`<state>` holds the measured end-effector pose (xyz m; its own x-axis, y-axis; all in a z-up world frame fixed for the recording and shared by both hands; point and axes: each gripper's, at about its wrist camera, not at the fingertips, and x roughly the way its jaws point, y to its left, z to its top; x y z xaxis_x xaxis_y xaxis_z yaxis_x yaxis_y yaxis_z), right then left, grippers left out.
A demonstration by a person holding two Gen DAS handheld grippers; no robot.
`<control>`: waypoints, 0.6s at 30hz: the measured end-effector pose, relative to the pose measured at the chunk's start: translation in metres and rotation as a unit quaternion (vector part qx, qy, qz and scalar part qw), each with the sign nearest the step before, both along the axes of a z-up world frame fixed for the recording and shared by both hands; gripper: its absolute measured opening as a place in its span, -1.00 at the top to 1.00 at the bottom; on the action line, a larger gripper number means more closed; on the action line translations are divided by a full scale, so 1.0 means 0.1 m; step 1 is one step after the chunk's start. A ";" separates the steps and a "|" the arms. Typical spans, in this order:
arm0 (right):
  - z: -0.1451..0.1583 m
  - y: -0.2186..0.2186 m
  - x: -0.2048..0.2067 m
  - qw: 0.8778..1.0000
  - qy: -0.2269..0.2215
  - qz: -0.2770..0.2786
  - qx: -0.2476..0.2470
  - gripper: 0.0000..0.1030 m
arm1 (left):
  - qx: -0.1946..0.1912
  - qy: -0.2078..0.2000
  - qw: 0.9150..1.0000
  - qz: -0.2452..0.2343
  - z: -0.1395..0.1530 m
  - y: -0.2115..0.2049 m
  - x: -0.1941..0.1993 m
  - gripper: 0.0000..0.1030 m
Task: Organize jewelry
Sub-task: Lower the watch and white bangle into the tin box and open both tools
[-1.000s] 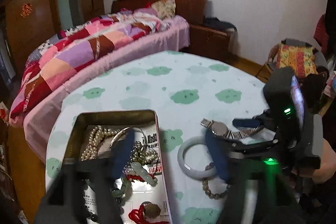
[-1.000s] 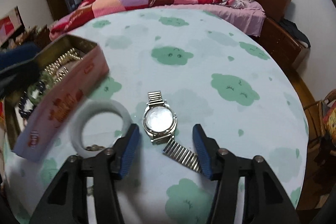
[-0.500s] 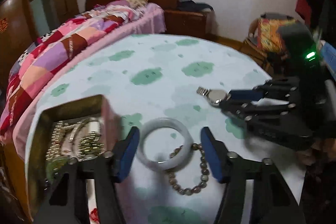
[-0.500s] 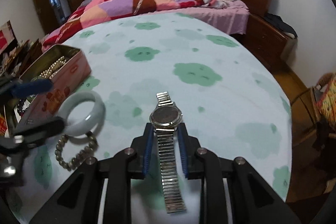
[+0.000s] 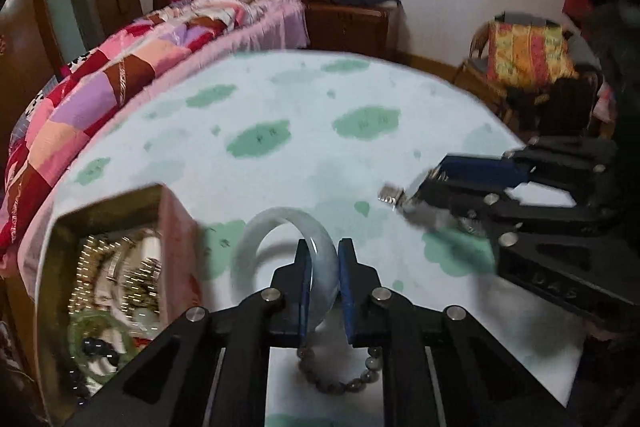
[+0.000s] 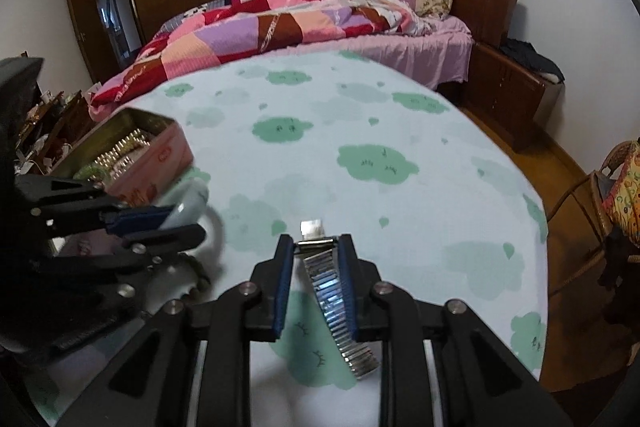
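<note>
My left gripper [image 5: 323,259] is shut on a pale jade bangle [image 5: 276,251] and holds it tilted up above the table, right of the open pink tin [image 5: 176,227] of jewelry. A bead bracelet [image 5: 340,379] lies on the cloth below it. My right gripper [image 6: 314,247] is shut on a silver metal-band watch [image 6: 332,291], lifted off the table, its band hanging down. In the right wrist view the left gripper [image 6: 176,223] with the bangle [image 6: 192,203] shows at the left, by the tin [image 6: 160,155].
The round table [image 6: 400,115] has a mint cloth with green cloud prints. A bed with a patchwork quilt [image 6: 280,23] stands behind it. A wicker chair with a bright cushion [image 5: 528,55] stands at the right.
My left gripper has closed on the bangle and lifted it. My right gripper, shut on the watch, has raised it off the table.
</note>
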<state>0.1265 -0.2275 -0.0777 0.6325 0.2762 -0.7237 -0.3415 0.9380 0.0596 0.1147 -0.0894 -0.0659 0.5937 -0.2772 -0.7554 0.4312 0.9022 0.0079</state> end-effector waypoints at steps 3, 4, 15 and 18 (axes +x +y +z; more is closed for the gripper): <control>0.08 0.07 0.00 1.000 -0.010 0.005 -0.003 0.53 | -0.017 -0.023 1.000 0.009 0.20 0.13 -0.03 0.76; 0.10 0.09 0.01 1.000 -0.012 0.007 -0.005 0.53 | -0.024 -0.028 0.999 0.012 0.26 0.17 -0.04 0.76; 0.54 0.65 0.13 0.996 -0.053 0.067 -0.002 0.53 | -0.018 -0.092 0.992 0.079 0.79 1.02 -0.03 0.76; 0.64 0.89 0.17 0.993 -0.066 0.094 0.004 0.53 | -0.011 -0.092 0.991 0.101 0.77 1.24 -0.02 0.76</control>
